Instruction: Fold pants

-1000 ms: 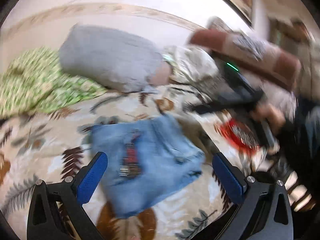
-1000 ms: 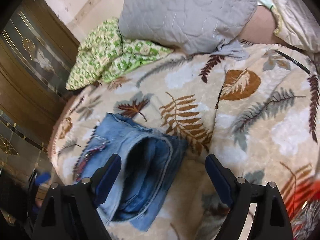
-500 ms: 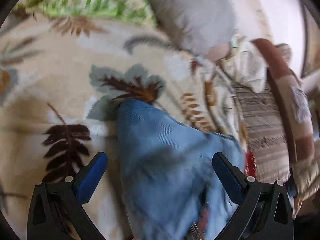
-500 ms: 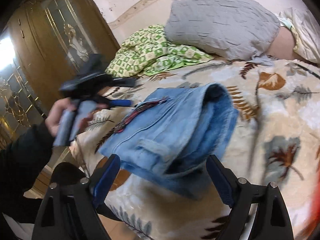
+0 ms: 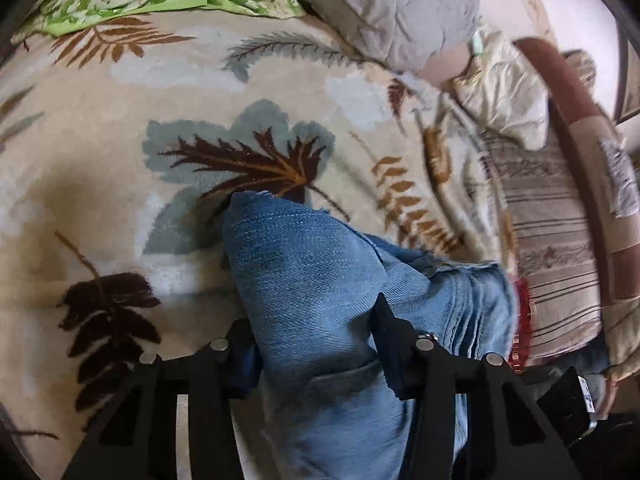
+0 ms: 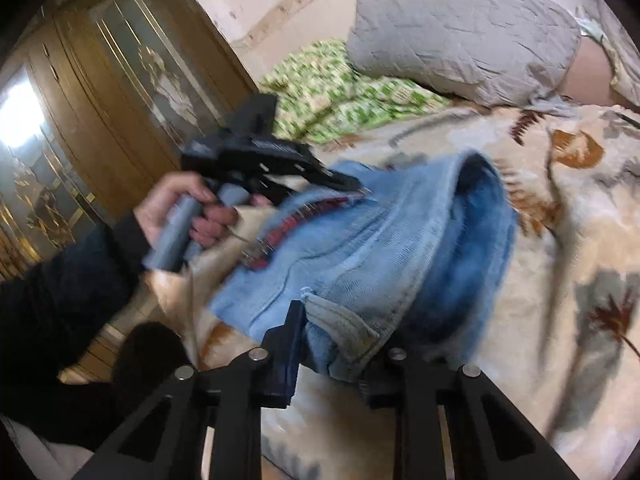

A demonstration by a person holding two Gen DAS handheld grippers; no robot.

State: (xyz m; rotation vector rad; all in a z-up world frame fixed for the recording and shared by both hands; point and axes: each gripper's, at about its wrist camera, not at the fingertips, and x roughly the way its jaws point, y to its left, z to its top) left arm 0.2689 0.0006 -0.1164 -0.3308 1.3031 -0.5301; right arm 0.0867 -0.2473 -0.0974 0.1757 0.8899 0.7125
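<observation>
Leaf-patterned blanket [image 5: 100, 128] covers the bed, with a grey pillow [image 6: 460, 36] and a green patterned cloth [image 6: 340, 100] lying at its far side near a wooden wardrobe [image 6: 100, 92]. Both grippers pinch the folded denim pants [image 5: 304, 272]: the left gripper [image 5: 316, 348] has its jaws narrowed on one thick end, and the right gripper [image 6: 332, 356] is closed on the opposite end by a pocket edge. The bundle's long axis runs between the two, hanging just above the blanket, so neither hand is nearer and the next move probably needs both to travel together.
</observation>
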